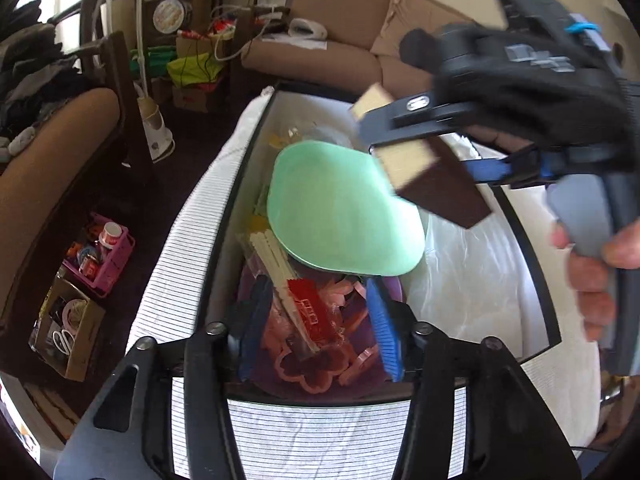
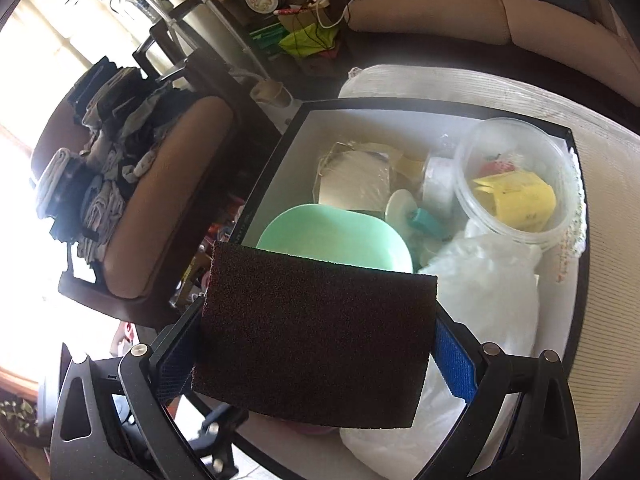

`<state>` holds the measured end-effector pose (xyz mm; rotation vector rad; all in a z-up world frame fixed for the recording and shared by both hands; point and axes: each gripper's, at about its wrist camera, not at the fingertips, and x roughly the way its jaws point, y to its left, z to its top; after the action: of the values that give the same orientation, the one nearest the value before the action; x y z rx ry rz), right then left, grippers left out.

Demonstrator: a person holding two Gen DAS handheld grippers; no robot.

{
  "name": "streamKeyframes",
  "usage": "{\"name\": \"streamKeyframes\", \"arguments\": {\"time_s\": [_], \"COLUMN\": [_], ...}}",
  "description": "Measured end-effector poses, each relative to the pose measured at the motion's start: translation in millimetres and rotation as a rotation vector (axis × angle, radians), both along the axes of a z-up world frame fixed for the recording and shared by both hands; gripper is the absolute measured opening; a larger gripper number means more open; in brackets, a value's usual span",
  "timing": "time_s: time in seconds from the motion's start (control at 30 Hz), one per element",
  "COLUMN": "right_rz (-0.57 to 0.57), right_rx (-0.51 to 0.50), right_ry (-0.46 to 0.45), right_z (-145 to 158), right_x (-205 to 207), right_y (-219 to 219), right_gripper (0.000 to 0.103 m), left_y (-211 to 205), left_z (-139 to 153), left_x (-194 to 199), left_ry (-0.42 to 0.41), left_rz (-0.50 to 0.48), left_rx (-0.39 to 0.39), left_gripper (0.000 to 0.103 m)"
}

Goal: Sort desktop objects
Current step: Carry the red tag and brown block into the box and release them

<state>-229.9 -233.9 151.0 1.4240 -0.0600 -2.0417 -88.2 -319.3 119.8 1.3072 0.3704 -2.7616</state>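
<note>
Closest to the right wrist lens, a dark brown sponge (image 2: 316, 340) fills the lower middle of the view, its coarse scouring face turned to the camera and clamped between the right gripper (image 2: 316, 364)'s blue-padded fingers (image 2: 456, 364); the left wrist view shows the same sponge (image 1: 424, 176) has a pale yellow foam layer under the brown one, and that it hangs above the box (image 1: 256, 128). From the left, a purple basket (image 1: 106, 256) of small items sits on the floor, then the black-rimmed box on a striped cloth (image 1: 180, 264), holding a mint green plate (image 1: 340, 208) that hides much of what lies under it. Nearer, the left gripper (image 1: 316, 332) stands with its fingers apart over pink cutter shapes (image 1: 312, 364), a red packet (image 1: 310, 308) and pale sticks (image 1: 272, 256), holding nothing. To the right, crumpled clear plastic (image 2: 480, 280) and a clear tub (image 2: 516, 180) with a yellow object inside, its identity unclear
</note>
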Motion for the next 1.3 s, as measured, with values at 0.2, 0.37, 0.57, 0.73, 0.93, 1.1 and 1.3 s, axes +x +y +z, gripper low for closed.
{"name": "streamKeyframes", "arguments": {"time_s": [0.2, 0.37, 0.57, 0.73, 0.93, 1.1, 1.3], "right_rz": [0.008, -0.055, -0.081, -0.069, -0.089, -0.12, -0.12], "right_rx": [0.059, 0.082, 0.165, 0.282, 0.323, 0.25, 0.196], "right_ry": [0.045, 0.086, 0.062, 0.035, 0.03, -0.006, 0.013], "right_z": [-3, 21, -9, -52, -71, -63, -47], "right_x": [-21, -74, -120, -140, -152, -153, -143], "right_y": [-37, -36, -60, -86, -91, -80, -65], "right_gripper": [0.102, 0.102, 0.102, 0.102, 0.103, 0.103, 0.103], "left_y": [-13, -16, -16, -20, -18, -19, -17], "left_z": [10, 11, 2, -8, -8, -7, -5], "left_x": [1, -12, -34, -41, -38, -37, -36], "left_ry": [0.029, 0.045, 0.039, 0.032, 0.048, 0.052, 0.063], "left_rz": [0.005, -0.019, -0.062, -0.057, -0.076, -0.071, -0.054], "left_rx": [0.02, -0.014, -0.006, 0.011, 0.023, 0.03, 0.034], "left_gripper": [0.047, 0.048, 0.048, 0.048, 0.048, 0.053, 0.07]}}
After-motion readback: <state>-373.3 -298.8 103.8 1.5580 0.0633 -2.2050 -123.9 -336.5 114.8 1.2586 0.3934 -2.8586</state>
